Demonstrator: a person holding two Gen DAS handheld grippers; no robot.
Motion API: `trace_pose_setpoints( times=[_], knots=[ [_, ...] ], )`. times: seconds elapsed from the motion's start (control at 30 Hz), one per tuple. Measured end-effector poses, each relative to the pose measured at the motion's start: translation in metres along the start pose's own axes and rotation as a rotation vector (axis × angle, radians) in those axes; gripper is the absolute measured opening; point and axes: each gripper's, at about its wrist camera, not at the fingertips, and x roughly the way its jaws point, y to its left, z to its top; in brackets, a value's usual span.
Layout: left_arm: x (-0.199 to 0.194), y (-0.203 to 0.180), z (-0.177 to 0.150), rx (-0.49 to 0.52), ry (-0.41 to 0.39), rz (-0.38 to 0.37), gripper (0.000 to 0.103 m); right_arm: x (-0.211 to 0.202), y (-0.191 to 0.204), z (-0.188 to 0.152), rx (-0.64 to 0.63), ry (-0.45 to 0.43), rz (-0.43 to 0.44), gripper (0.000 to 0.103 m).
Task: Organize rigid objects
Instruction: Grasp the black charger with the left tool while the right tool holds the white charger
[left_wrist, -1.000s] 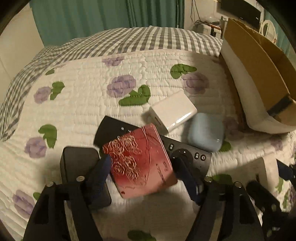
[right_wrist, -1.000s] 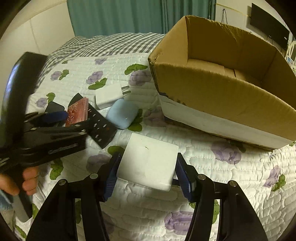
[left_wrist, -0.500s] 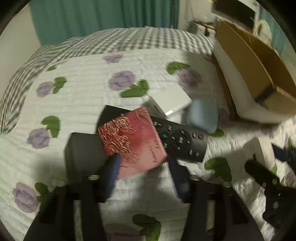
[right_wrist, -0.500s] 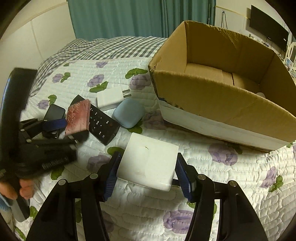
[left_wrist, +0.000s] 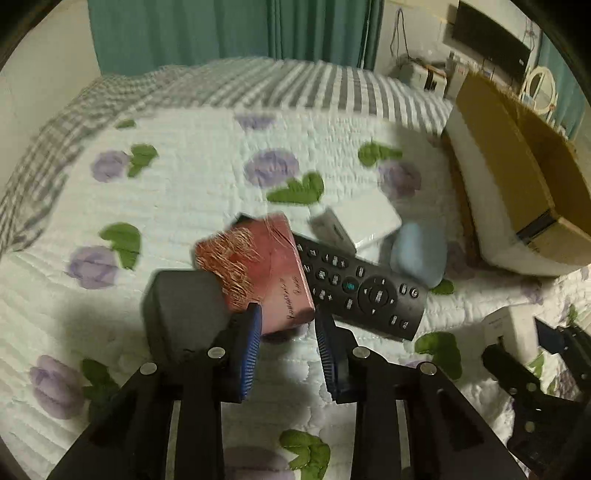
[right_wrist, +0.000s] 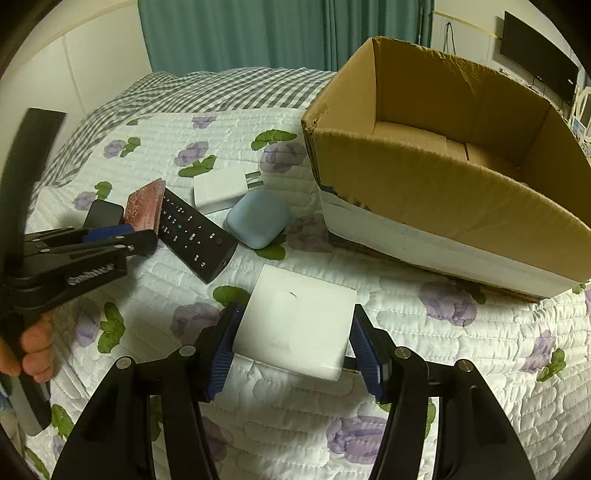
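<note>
My left gripper (left_wrist: 287, 332) has its blue pads on either side of the near end of a red patterned box (left_wrist: 258, 273); contact is blurred. The red box lies on a black remote (left_wrist: 362, 288), beside a black case (left_wrist: 181, 314). My right gripper (right_wrist: 293, 338) is shut on a flat white box (right_wrist: 295, 321), just above the quilt. The white box also shows in the left wrist view (left_wrist: 511, 328). A white charger (right_wrist: 221, 186) and a blue case (right_wrist: 258, 219) lie behind the remote (right_wrist: 192, 232). The open cardboard box (right_wrist: 443, 199) stands at the right.
The flowered quilt (right_wrist: 461, 369) covers the bed, with a grey checked cover (right_wrist: 221, 88) behind. Green curtains (right_wrist: 258, 33) hang at the back. The left gripper's body and the hand holding it (right_wrist: 33, 347) fill the left edge of the right wrist view.
My left gripper has drawn back towards the near end of the red box and its jaws have narrowed around it. The right gripper still holds the white box and has barely moved.
</note>
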Motion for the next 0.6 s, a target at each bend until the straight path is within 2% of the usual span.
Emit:
trace_pose_setpoints(
  times=[0.03, 0.07, 0.17, 0.27, 0.3, 0.37, 0.53, 0.57, 0.6],
  knots=[
    [-0.005, 0.001, 0.001, 0.006, -0.010, -0.010, 0.015, 0.000, 0.000, 0.000, 0.000, 0.000, 0.000, 0.058],
    [-0.009, 0.002, 0.001, 0.011, -0.015, -0.030, 0.008, 0.001, 0.000, 0.000, 0.000, 0.000, 0.000, 0.058],
    [-0.014, 0.006, 0.002, 0.011, -0.024, -0.049, 0.008, 0.001, 0.001, 0.000, -0.002, 0.003, -0.001, 0.058],
    [-0.018, 0.014, 0.004, -0.007, -0.027, 0.003, 0.013, 0.001, 0.002, 0.000, -0.005, 0.002, -0.001, 0.058],
    [-0.019, 0.019, 0.005, -0.019, -0.025, 0.026, 0.021, 0.000, 0.003, 0.000, -0.006, 0.002, -0.003, 0.058],
    [-0.021, 0.030, 0.004, -0.048, -0.028, 0.032, 0.028, 0.000, 0.004, 0.000, -0.009, 0.000, -0.001, 0.058],
    [-0.025, 0.032, 0.000, -0.040, -0.026, 0.046, 0.028, 0.001, 0.005, -0.001, -0.014, 0.007, 0.002, 0.058],
    [-0.029, 0.031, -0.001, -0.033, -0.029, 0.066, 0.032, 0.001, 0.005, -0.001, -0.015, 0.008, 0.002, 0.058],
    [-0.035, 0.031, -0.002, -0.026, -0.040, 0.083, 0.042, 0.000, 0.004, -0.001, -0.015, 0.006, 0.002, 0.058]
  ],
)
